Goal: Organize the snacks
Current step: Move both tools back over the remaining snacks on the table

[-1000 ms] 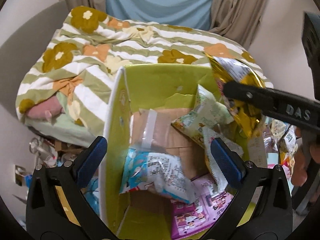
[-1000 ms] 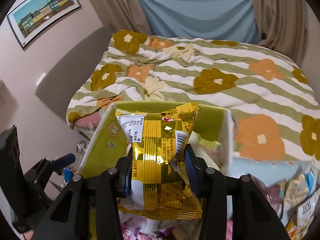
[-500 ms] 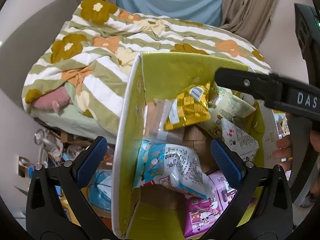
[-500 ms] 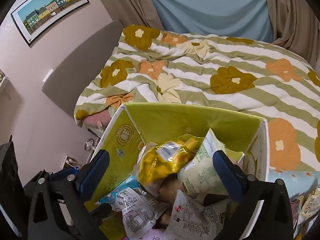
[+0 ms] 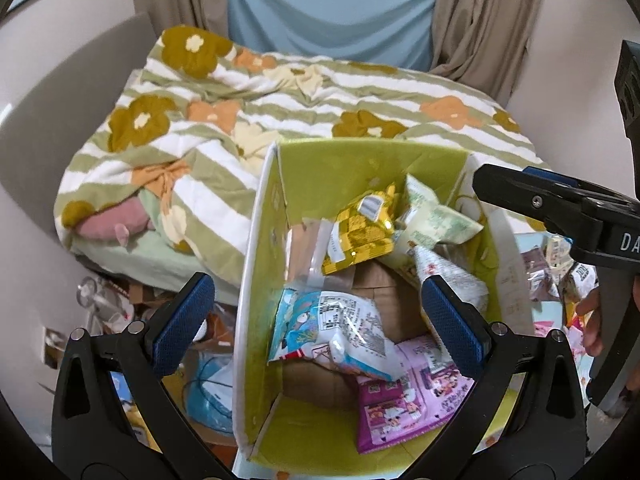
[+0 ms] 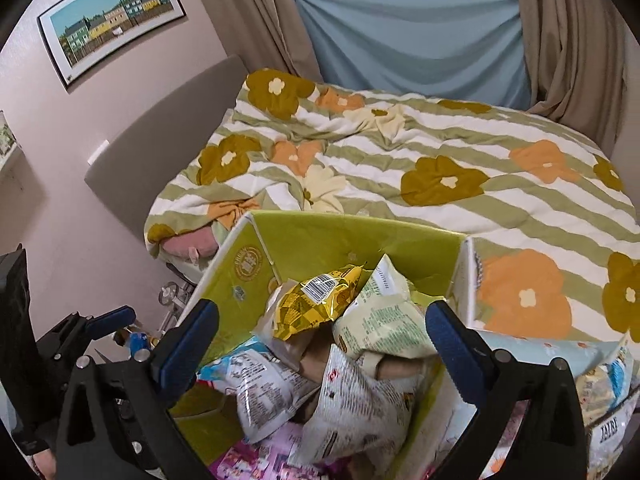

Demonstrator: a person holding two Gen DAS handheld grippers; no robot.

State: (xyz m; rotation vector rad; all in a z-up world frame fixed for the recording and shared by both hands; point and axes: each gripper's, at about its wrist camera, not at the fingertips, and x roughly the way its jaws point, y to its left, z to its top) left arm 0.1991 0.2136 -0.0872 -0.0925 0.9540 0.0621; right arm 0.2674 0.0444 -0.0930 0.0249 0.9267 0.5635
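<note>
A green cardboard box [image 5: 344, 168] [image 6: 328, 240] holds several snack packets. A gold packet [image 5: 360, 236] [image 6: 316, 304] lies at the back, next to a pale green packet [image 5: 432, 220] [image 6: 380, 320]. A blue-and-white packet [image 5: 340, 328] [image 6: 260, 388] and a pink packet [image 5: 404, 404] lie nearer. My left gripper [image 5: 316, 316] is open and empty over the box's left wall. My right gripper [image 6: 320, 336] is open and empty above the box; it also shows in the left wrist view [image 5: 560, 204].
A bed with a green-striped floral duvet [image 6: 400, 160] lies behind the box. More loose snack packets [image 5: 560, 268] [image 6: 604, 392] lie to the right of the box. Clutter [image 5: 120, 300] sits on the floor at its left.
My right gripper opened and dropped the gold packet into the box, then drew back and up. My left gripper shifted a little left and back.
</note>
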